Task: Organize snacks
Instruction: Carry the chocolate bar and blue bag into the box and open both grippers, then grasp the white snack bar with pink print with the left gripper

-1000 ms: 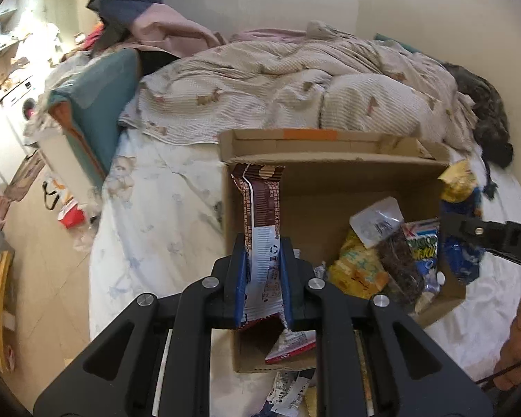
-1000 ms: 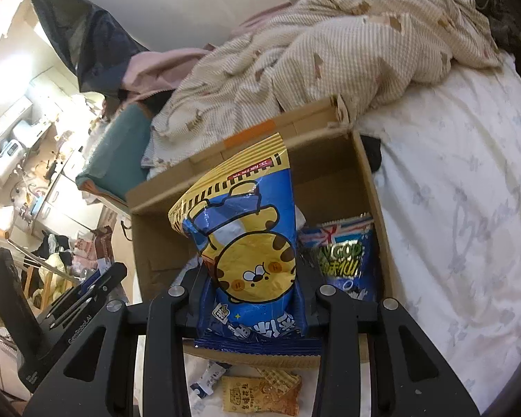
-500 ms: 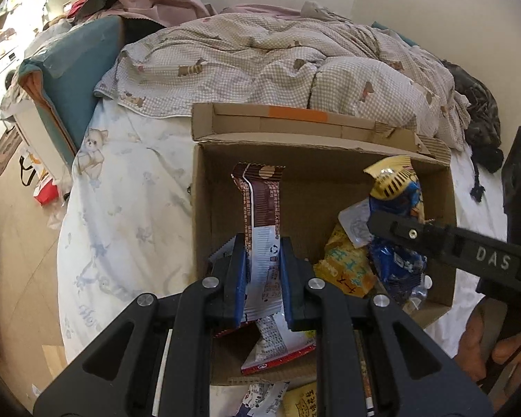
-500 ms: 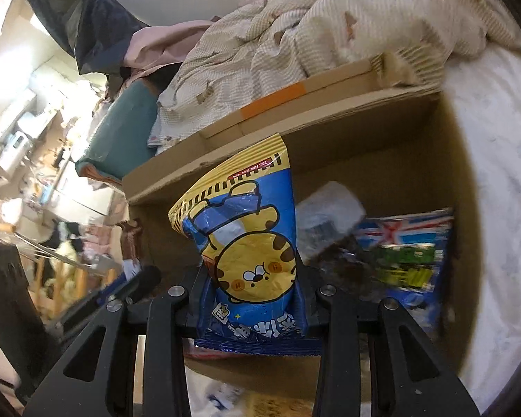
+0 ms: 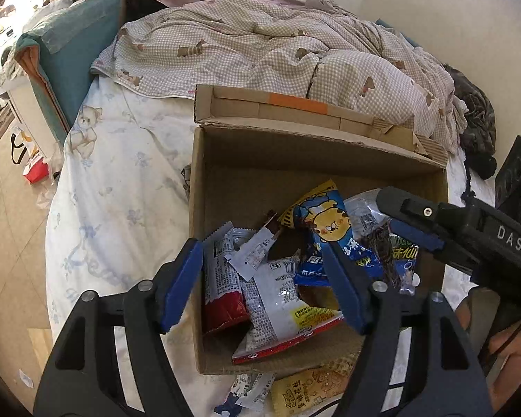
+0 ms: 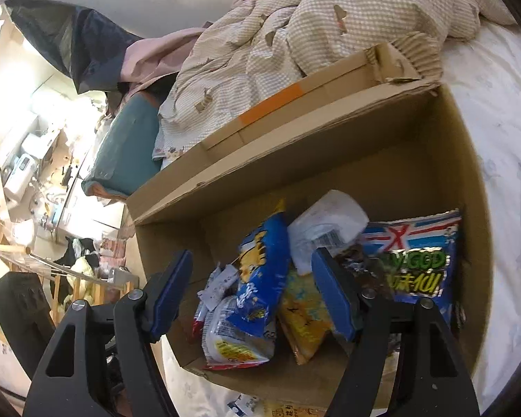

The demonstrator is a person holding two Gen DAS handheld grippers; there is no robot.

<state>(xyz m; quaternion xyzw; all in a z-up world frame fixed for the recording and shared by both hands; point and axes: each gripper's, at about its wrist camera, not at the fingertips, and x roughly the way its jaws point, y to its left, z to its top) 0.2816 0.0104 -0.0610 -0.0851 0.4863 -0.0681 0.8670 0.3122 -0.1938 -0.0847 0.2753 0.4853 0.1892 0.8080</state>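
Note:
An open cardboard box (image 5: pixel 225 160) (image 6: pixel 382 173) sits on the bed and holds several snack packets. My left gripper (image 5: pixel 267 285) is open and empty above the box's near left part. Below it lie a brown and white wafer packet (image 5: pixel 257 246) and a red and white packet (image 5: pixel 281 299). My right gripper (image 6: pixel 251 295) is open and empty over the box; it also shows in the left wrist view (image 5: pixel 410 219). The blue bag with a yellow cat (image 5: pixel 330 232) (image 6: pixel 260 278) lies in the box between the right gripper's fingers, loose. A blue and green bag (image 6: pixel 413 264) lies at the right.
Loose packets lie on the sheet in front of the box: a yellow one (image 5: pixel 305 392) and a small white one (image 5: pixel 250 389). A checked duvet (image 5: pixel 278 52) is heaped behind the box. A teal headboard cushion (image 5: pixel 73 52) is at the left. The floor lies beyond the bed's left edge.
Both grippers have opened. The left one let go of the brown wafer packet and the right one let go of the blue cat bag; both packets now lie in the box.

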